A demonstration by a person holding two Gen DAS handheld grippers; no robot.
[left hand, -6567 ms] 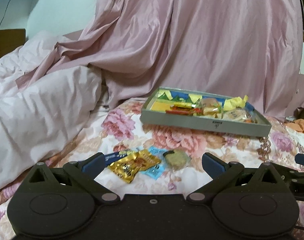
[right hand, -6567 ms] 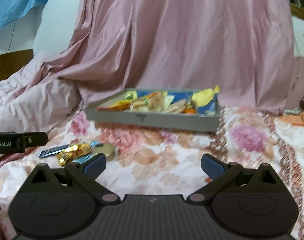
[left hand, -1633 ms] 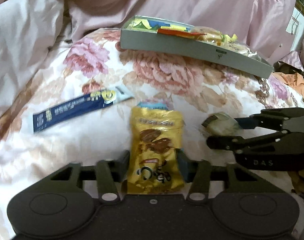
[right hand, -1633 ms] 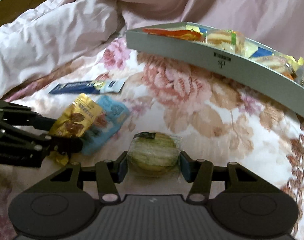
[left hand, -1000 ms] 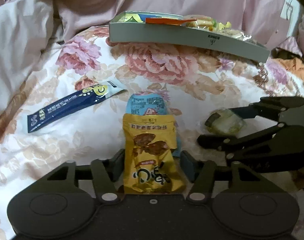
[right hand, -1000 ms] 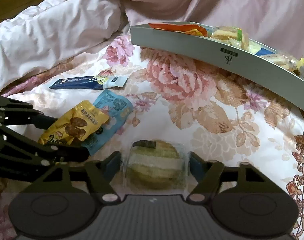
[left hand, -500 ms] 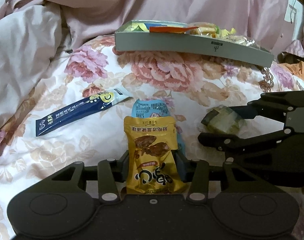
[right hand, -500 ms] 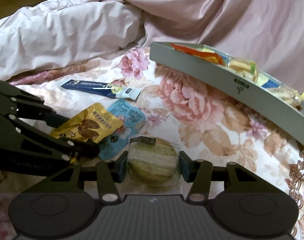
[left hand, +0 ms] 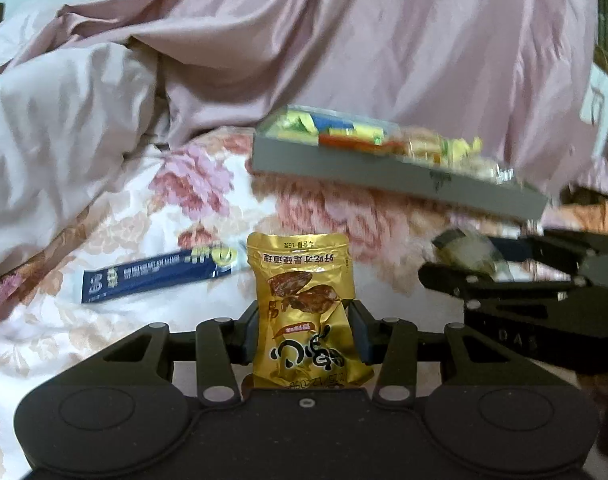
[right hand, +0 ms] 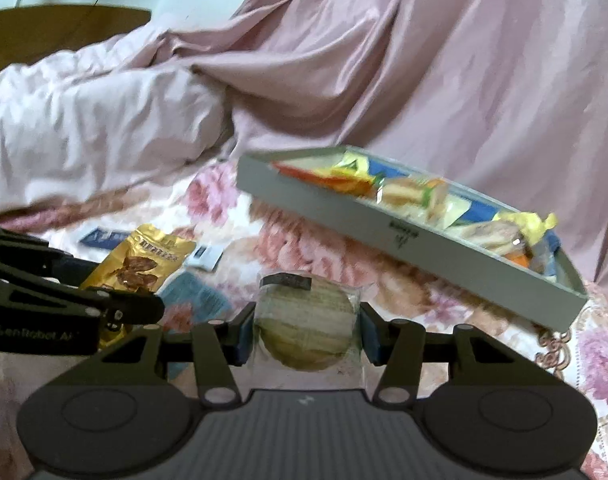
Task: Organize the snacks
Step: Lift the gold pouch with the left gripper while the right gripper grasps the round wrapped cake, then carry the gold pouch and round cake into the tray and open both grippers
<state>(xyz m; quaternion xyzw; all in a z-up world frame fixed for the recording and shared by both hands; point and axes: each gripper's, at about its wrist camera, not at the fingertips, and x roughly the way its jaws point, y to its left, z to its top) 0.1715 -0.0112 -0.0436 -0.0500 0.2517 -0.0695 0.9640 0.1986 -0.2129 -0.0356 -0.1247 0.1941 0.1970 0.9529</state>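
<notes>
My left gripper point(left hand: 304, 326) is shut on a gold snack packet point(left hand: 304, 300), which stands upright between its fingers, lifted off the bed. My right gripper point(right hand: 306, 330) is shut on a round wrapped green cake point(right hand: 304, 320), also raised. Each gripper shows in the other's view: the right gripper point(left hand: 504, 276) with the cake point(left hand: 468, 252) at the right, the left gripper point(right hand: 115, 304) with the packet point(right hand: 143, 264) at the left. A grey tray point(left hand: 384, 174) point(right hand: 364, 224) filled with several wrapped snacks lies ahead on the floral bedspread.
A dark blue stick packet point(left hand: 155, 274) point(right hand: 103, 236) and a light blue packet point(right hand: 195, 296) lie on the bedspread near the grippers. A rumpled pink quilt point(left hand: 63, 128) rises at the left and a pink curtain point(right hand: 424, 60) hangs behind the tray.
Both grippers have risen and tilted up with their snacks. The gold packet and the cake have left the bedspread, and the tray now sits higher and closer in both views.
</notes>
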